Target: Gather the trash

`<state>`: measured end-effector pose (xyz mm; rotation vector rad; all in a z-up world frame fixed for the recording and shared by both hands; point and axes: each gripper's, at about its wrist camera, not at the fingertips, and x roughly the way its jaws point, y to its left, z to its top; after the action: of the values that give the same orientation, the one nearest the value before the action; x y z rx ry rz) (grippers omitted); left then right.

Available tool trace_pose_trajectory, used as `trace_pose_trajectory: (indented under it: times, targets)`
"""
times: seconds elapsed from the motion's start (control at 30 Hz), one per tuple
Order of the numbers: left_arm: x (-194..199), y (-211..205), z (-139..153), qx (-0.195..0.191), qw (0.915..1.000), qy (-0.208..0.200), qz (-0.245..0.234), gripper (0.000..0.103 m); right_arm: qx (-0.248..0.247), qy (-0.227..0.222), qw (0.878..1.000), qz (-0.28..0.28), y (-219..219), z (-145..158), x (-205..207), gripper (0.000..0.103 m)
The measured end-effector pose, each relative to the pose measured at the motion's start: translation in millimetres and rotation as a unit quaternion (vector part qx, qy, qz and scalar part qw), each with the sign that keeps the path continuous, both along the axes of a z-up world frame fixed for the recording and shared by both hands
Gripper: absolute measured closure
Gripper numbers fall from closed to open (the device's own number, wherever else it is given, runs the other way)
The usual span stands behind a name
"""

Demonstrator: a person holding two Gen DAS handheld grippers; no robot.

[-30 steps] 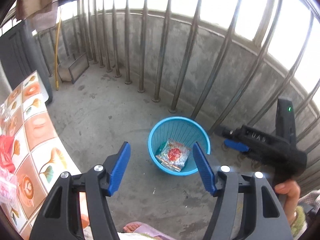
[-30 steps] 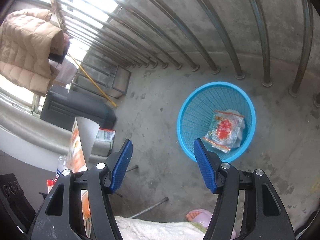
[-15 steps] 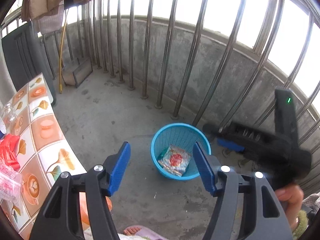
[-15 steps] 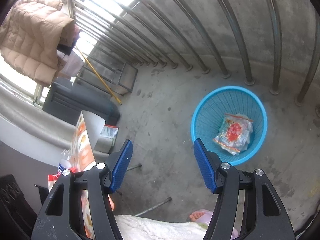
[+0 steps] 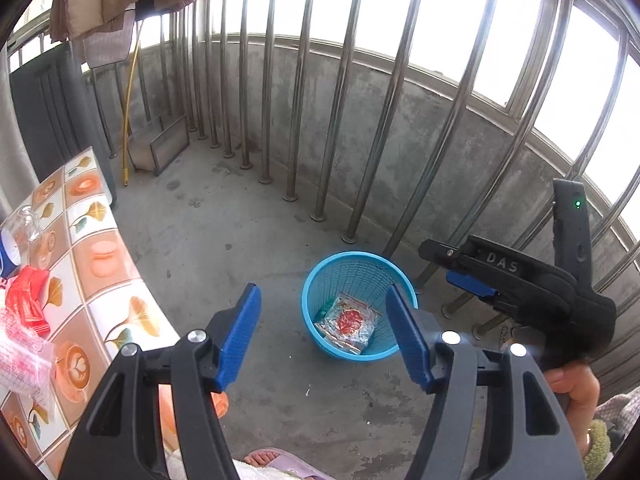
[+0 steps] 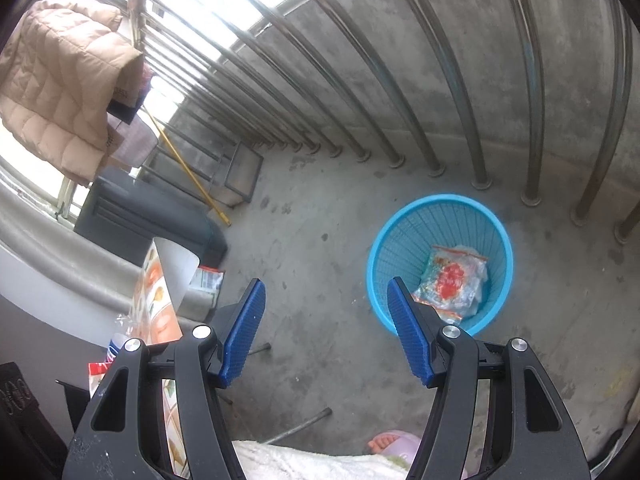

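Partway thru, by the look of it. 1 crinkly clear wrapper (image 6: 452, 282) w/ a red print already lies in the blue basket (image 5: 320, 280), which stands on the concrete floor near the railing bars. More trash remains on the tiled table (image 5: 104, 252) at the left: a red packet (image 5: 26, 300), a clear plastic bag w/ red grid print (image 5: 20, 356) at the frame edge, & what looks like a clear bottle w/ a blue label (image 5: 16, 236), partly cut off. So approx 3 pcs left, as far as visible; can't tell if anything else lies outside both views.

Left gripper (image 5: 324, 336): jaws spread wide, nothing between them, aimed down toward the basket. Right gripper (image 6: 324, 332): also spread wide & empty, held above the floor just beside the basket; from the left cam it shows as a black body near the railing. Neither touches any trash.

The wrapper in the basket is flat-ish, crumpled, shiny film w/ orange edge, resting on the bottom against the far wall; a bit of green shows under it. The remaining pcs look light & thin, prob. slippery to pinch.

Next step, I'd judge: swing back to the table for the red packet.
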<state>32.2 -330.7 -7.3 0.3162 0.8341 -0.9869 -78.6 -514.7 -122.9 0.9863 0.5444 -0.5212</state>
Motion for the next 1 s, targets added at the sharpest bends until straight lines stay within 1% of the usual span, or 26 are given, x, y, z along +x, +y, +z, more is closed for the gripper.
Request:
trace_pose_trajectory:
  times: [0.1, 0.2, 0.23, 0.3, 0.37, 0.47, 0.57, 0.6, 0.67, 0.73, 0.8, 0.9, 1.0]
  targets:
    - [-4, 5, 3, 0.002, 1.0, -0.005, 0.002, 0.04, -0.004, -0.009, 1.0, 0.005, 2, 4, 2, 0.041]
    - [-10, 8, 8, 0.005, 0.9998, -0.022, 0.002, 0.039, -0.013, -0.013, 1.0, 0.012, 6, 7, 6, 0.041]
    - [-10, 10, 9, 0.003, 0.9997, -0.022, 0.003, 0.038, -0.014, -0.01, 1.0, 0.012, 8, 6, 7, 0.041]
    - [-11, 17, 13, -0.002, 0.9998, -0.02, 0.009, 0.037, -0.003, -0.02, 1.0, 0.012, 10, 5, 11, 0.041]
    - [-10, 22, 15, -0.008, 0.9997, -0.017, 0.015, 0.036, -0.007, -0.015, 1.0, 0.015, 14, 5, 13, 0.041]
    - [-6, 37, 16, -0.013, 0.9995, -0.008, 0.029, 0.036, -0.016, -0.014, 1.0, 0.019, 18, 9, 16, 0.041]
    - [-1, 60, 21, -0.01, 0.9987, -0.021, 0.046, 0.036, -0.037, -0.005, 0.999, 0.021, 23, 15, 20, 0.041]
    - [3, 75, 25, -0.018, 0.9977, -0.028, 0.058, 0.035, -0.045, 0.001, 0.999, 0.02, 25, 17, 22, 0.041]
    - [12, 110, 31, -0.031, 0.9957, -0.025, 0.084, 0.031, -0.05, 0.0, 0.998, 0.023, 29, 21, 27, 0.041]
    - [20, 136, 34, -0.025, 0.9946, -0.025, 0.098, 0.031, -0.051, -0.015, 0.998, 0.031, 35, 28, 31, 0.041]
    - [24, 166, 40, -0.02, 0.993, -0.045, 0.107, 0.031, -0.051, -0.037, 0.997, 0.049, 43, 36, 37, 0.041]
    - [24, 212, 46, -0.032, 0.9906, -0.063, 0.118, 0.028, -0.065, -0.058, 0.991, 0.097, 67, 54, 51, 0.041]
    - [28, 263, 45, -0.058, 0.9849, -0.067, 0.148, 0.027, -0.087, -0.06, 0.981, 0.161, 98, 69, 72, 0.041]
